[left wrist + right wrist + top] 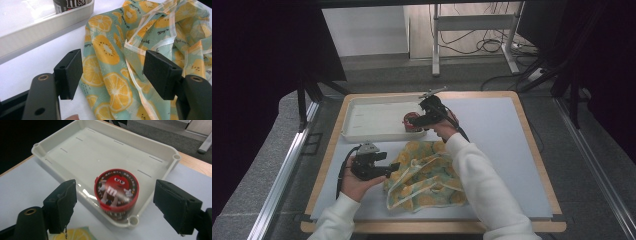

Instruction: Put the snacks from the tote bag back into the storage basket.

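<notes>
Two grippers working: right gripper (113,207), jaws spread, hovering above candy tub (116,191) sitting in white tray (362,131); left gripper (112,75), released, nosing fruit-print cloth (112,50). Next, likely closing on cloth edge.

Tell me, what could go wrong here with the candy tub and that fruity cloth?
The candy tub stands in the near corner of the white tray; the right gripper, jaws open, might knock it over or catch the rim. The cloth is thin and crumpled, so the left gripper, open at its edge, may pinch just one layer and drag the rest across the table.
</notes>
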The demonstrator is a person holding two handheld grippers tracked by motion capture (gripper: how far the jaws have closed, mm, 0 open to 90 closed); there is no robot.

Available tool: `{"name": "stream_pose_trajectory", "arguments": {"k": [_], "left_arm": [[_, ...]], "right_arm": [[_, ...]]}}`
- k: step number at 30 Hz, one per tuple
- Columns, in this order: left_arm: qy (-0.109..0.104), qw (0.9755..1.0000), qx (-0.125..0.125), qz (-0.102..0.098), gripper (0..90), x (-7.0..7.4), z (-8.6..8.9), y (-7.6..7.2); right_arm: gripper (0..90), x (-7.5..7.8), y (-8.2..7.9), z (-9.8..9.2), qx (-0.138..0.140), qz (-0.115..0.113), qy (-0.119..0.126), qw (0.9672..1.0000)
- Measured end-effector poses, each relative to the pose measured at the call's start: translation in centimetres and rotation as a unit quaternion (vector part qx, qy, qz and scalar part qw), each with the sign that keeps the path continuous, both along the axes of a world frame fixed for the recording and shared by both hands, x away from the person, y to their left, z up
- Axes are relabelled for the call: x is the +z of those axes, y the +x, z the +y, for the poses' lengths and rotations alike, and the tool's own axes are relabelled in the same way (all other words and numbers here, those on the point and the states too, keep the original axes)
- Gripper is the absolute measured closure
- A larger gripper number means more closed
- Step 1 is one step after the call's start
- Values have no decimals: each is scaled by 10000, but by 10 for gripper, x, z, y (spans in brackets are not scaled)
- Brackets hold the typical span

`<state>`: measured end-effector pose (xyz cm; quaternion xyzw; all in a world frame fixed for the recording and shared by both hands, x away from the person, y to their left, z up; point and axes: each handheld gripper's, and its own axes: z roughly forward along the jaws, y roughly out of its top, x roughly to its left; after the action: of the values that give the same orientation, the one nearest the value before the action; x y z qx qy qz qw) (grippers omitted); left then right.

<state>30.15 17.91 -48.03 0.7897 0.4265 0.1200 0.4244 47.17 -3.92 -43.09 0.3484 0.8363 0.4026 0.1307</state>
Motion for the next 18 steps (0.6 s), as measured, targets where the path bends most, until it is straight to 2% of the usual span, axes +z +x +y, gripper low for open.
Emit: {"name": "stream_pose_trajectory", "arguments": {"k": [7,18], "left_arm": [[4,10000,-34,3,320,1,-3,1],[6,10000,-4,-4,320,2,-2,1]], "right_arm": [[195,5,-23,-26,22,-77,34,10000],[201,13,-71,-91,55,-383,82,9992]]}}
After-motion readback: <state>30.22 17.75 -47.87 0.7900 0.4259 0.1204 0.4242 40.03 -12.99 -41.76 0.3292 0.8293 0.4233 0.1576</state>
